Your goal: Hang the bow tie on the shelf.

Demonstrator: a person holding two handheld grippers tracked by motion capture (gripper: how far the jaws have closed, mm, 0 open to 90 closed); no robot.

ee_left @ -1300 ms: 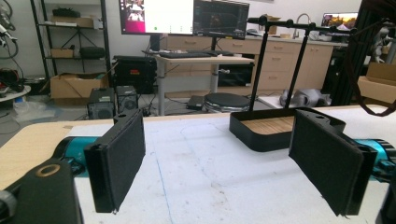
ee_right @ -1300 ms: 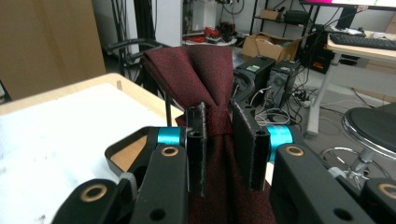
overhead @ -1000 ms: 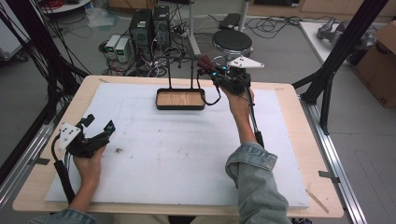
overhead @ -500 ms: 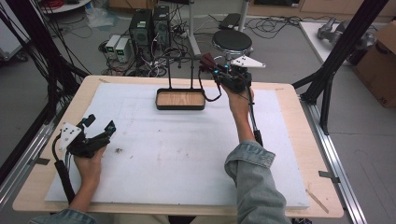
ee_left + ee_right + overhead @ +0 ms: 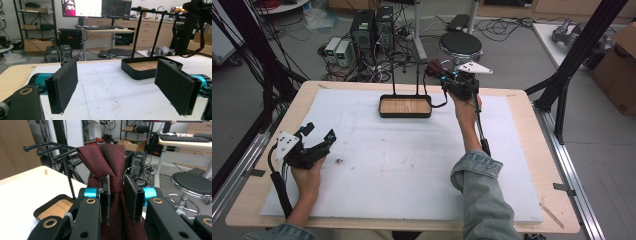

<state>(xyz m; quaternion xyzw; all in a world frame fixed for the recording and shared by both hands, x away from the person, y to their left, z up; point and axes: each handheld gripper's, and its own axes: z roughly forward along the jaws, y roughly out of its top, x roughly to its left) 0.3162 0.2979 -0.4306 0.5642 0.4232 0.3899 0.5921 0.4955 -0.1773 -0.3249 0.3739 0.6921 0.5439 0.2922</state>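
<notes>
Upper centre of the high view, the right gripper (image 5: 443,76) clamps the dark red cloth (image 5: 108,160) beside the stand (image 5: 405,106), probably to hang it. Lower left, the left gripper (image 5: 319,135) waits open.

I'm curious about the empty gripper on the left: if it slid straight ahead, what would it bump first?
Probably the black tray with the wooden floor; the left gripper has open jaws, and only bare white mat lies between.

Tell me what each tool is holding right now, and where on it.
The right tool pinches a dark red cloth at its bunched, narrowed neck, just below the flared top. The left tool stands open, holding nothing.
</notes>
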